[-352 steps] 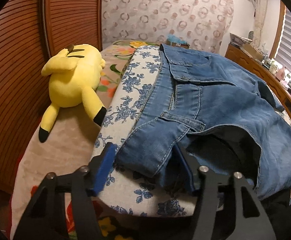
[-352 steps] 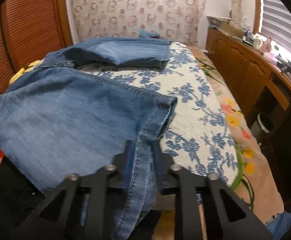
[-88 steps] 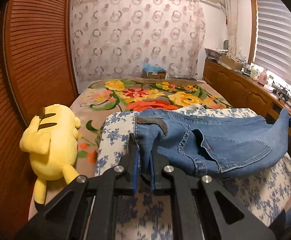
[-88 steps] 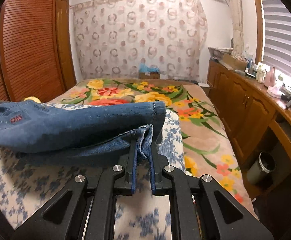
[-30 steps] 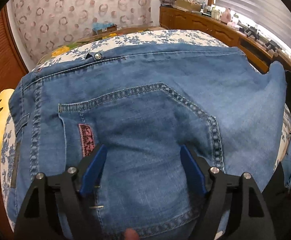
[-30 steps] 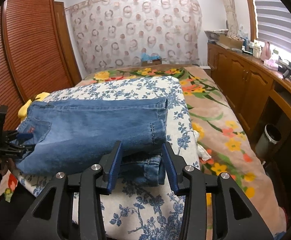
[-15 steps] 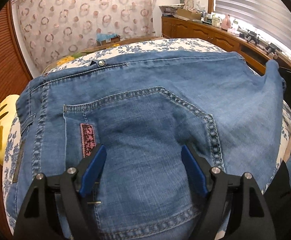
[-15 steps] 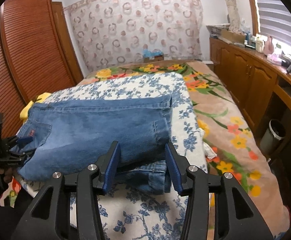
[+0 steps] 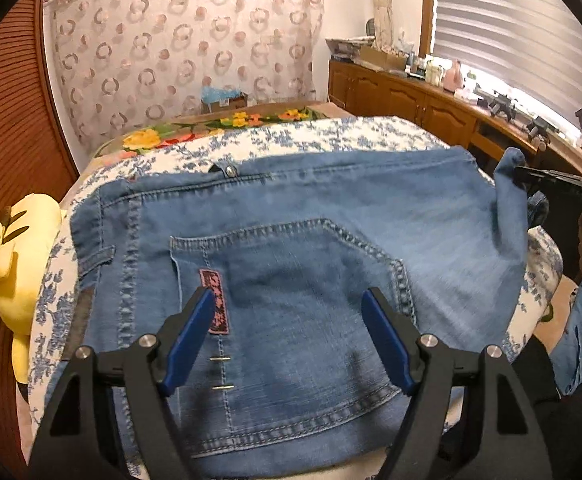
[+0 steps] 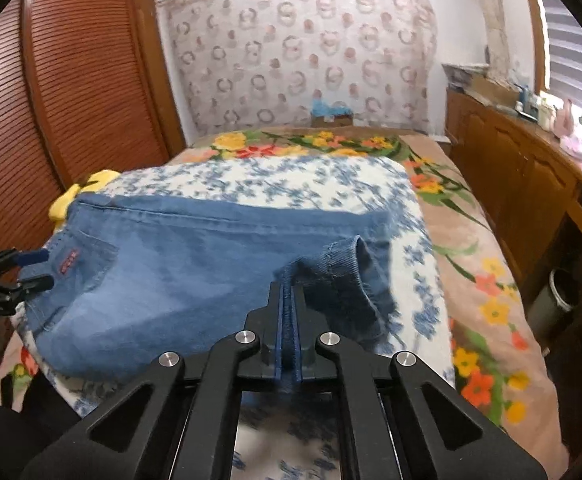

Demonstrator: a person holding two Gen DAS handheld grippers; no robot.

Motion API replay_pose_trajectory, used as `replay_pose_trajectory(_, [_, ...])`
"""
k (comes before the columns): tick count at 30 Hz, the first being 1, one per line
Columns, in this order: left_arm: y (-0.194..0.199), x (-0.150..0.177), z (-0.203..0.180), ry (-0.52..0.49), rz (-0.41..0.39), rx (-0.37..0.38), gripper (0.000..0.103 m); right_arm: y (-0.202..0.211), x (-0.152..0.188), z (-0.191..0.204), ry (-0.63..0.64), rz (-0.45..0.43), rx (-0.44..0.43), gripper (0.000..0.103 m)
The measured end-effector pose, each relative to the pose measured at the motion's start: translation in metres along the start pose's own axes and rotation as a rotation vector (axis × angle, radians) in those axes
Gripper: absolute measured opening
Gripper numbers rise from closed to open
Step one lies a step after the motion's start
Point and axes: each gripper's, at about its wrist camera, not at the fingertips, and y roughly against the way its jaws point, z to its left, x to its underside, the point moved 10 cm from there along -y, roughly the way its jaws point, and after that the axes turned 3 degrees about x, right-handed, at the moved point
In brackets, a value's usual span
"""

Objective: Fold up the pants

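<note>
Blue denim pants (image 9: 299,240) lie folded on a blue-flowered white cloth (image 9: 331,136) on the bed. My left gripper (image 9: 289,320) is open and empty, hovering over the back pocket with the pink label (image 9: 214,300) at the waist end. My right gripper (image 10: 288,304) is shut on the pants' hem end (image 10: 331,264) and lifts that fold a little. The pants also show in the right wrist view (image 10: 179,264), with the left gripper (image 10: 31,268) at their far left. The right gripper shows at the right edge of the left wrist view (image 9: 547,180).
A yellow plush toy (image 9: 15,248) lies left of the cloth by the wooden slatted wardrobe (image 10: 71,80). A flowered blanket (image 10: 479,272) covers the bed. Wooden cabinets (image 10: 523,160) run along the right wall, with a small bin (image 10: 559,292) on the floor.
My right gripper has closed on the hem end of the pants and raised it. My left gripper has stayed open and pulled back slightly above the pocket.
</note>
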Motion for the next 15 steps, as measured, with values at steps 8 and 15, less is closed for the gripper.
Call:
replay_pose_trajectory(8, [0.018,-0.006,0.01,0.036,-0.035,-0.009,0.076,0.002,-0.032,0.042,0.065,-0.059,-0.058,0.0])
replay_pose_trajectory(15, [0.042,-0.01,0.034,0.073,-0.078,-0.038,0.076,-0.003,-0.066,0.117,0.19,-0.103,-0.163,0.0])
